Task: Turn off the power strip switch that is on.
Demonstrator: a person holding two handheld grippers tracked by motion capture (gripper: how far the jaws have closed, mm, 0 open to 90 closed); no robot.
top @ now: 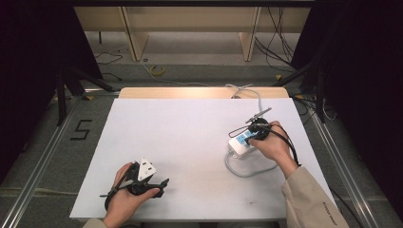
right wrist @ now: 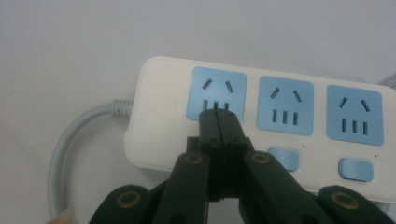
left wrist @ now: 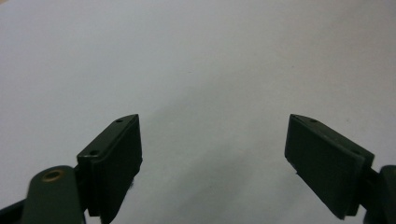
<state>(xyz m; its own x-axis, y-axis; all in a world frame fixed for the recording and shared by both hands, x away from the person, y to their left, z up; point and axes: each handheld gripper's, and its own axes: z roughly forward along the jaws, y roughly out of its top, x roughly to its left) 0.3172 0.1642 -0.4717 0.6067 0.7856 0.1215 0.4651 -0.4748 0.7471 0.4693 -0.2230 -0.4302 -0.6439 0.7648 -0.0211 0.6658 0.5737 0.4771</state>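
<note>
Nearest us, our left gripper (top: 164, 183) lies low by the table's (top: 190, 142) front edge, jaws spread wide over bare white surface, with open room ahead. Farther right, our right gripper (right wrist: 218, 114), pressed shut on nothing, points down at the power strip (right wrist: 163, 112), near the right edge, tips over its first blue socket.

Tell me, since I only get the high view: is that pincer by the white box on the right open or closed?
Observer: Closed. The right gripper view shows the right gripper with its jaws pressed together, nothing between them.
Operator: What is the box?
Observer: A power strip with three blue sockets; the tips sit over the end one, nearest its cable.
Operator: And the other pincer?
Observer: The left gripper stands wide open over bare table.
</note>
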